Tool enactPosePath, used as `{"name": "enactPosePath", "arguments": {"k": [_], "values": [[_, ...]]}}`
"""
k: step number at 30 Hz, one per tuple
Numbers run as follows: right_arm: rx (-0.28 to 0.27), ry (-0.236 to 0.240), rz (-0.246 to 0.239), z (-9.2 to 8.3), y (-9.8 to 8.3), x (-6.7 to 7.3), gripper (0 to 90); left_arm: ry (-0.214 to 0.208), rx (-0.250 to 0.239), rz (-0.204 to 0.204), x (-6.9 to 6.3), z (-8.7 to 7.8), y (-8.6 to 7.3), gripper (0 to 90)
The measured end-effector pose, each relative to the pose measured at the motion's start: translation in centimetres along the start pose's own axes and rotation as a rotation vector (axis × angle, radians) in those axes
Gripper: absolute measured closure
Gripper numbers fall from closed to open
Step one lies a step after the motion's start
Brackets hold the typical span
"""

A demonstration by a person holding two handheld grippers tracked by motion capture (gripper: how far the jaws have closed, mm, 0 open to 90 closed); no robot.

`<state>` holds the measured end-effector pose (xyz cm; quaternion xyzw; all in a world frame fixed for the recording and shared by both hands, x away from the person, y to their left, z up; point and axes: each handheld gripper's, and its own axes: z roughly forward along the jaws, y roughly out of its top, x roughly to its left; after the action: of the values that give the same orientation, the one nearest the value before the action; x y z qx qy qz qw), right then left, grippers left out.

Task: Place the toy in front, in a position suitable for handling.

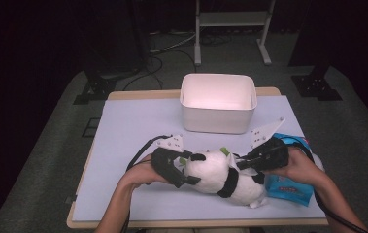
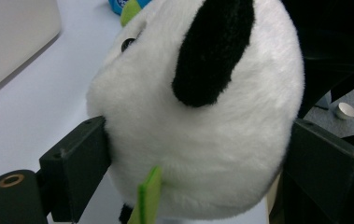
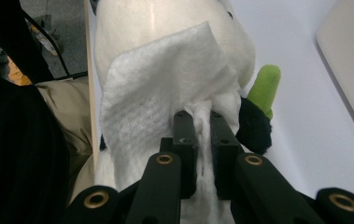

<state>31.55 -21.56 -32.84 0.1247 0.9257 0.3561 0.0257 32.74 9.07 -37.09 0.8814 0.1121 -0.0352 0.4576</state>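
Pinching a white wipe (image 3: 165, 88) in my right gripper (image 3: 202, 122) against the panda plush (image 1: 220, 177) lying on the table (image 1: 133, 126), my left gripper (image 2: 198, 154) straddles its head wide-jawed, so wiping could shove it loose.

Place: we take this for a lab or recording room, not a home.
Walls: we see black around the table, very dark, most likely curtain.
Floor: we see grey carpet (image 1: 50, 160) with loose black cables (image 1: 157, 65) running across it.
Stands: black footed bases (image 1: 92, 90) sit at both sides, and a pale metal frame (image 1: 232, 29) stands beyond the table.
Table: we see a wooden top covered by a plain pale sheet (image 1: 133, 126), lit from above.
Props: a white bin (image 1: 218, 103), a plush panda (image 1: 223, 177) and a blue wipes pack (image 1: 288, 187) are laid out like test items.
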Motion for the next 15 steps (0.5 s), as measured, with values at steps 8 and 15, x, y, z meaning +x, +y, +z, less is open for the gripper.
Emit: {"name": "enactPosePath", "arguments": {"k": [8, 15], "values": [[-0.013, -0.010, 0.012, 0.5, 0.8, -0.3, 83.6, 0.047, -0.020, -0.004, 0.1, -0.6, 0.3, 31.4], [-0.053, -0.014, 0.015, 0.7, 1.6, -0.6, 83.6, 0.101, -0.009, 0.028, -0.1, -2.4, 1.8, 32.8]]}}
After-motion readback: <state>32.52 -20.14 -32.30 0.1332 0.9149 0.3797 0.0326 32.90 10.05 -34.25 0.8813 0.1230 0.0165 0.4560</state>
